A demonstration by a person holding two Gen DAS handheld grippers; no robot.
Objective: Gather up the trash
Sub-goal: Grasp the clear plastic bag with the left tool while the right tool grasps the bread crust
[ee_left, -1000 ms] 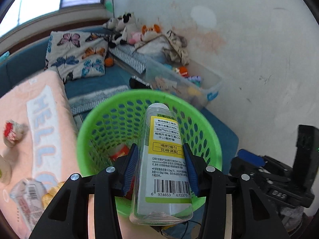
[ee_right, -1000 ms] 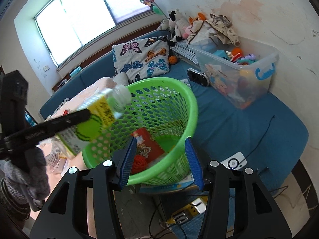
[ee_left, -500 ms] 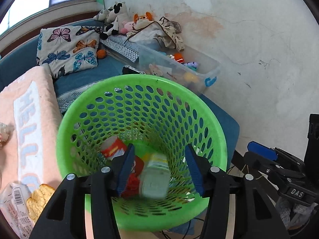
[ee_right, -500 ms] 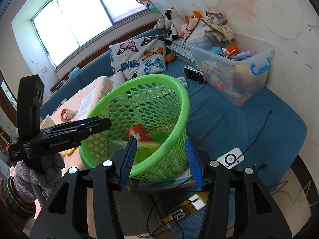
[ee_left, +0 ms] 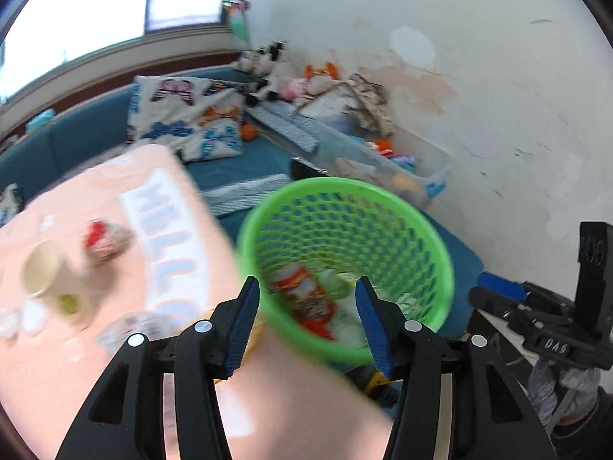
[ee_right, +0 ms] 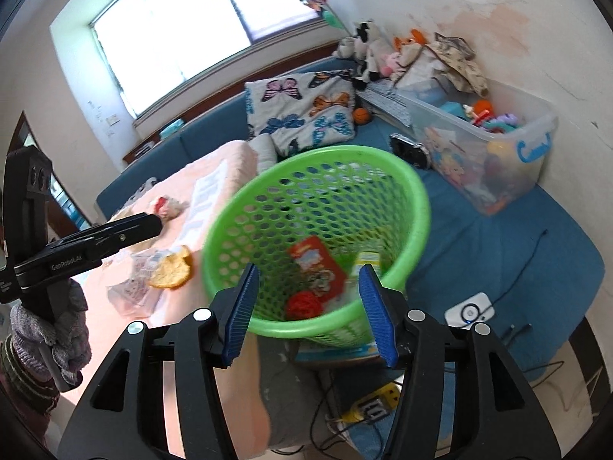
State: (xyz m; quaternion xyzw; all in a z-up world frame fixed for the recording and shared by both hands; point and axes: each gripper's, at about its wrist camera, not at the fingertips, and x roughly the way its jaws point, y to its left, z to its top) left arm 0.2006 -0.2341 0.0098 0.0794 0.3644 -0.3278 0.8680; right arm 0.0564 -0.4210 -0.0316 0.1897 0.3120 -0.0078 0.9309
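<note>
sunlit room with a wide window, a blue sofa along a stained white wall, and a peach blanket (ee_left: 115,268) spread in front. a green mesh basket (ee_right: 413,199) stands beside the blanket, holding a red snack packet (ee_right: 318,268), a red ball of wrapper (ee_right: 302,304) and a clear bottle (ee_right: 366,260) lying at the bottom. left tongs (ee_left: 308,324) hang wide apart and empty near the basket rim. right tongs (ee_right: 310,314) are also wide and empty just before it. on the blanket lie a paper cup (ee_left: 42,276), a crumpled red and white wrapper (ee_left: 105,239) and an orange peel (ee_right: 170,268).
</note>
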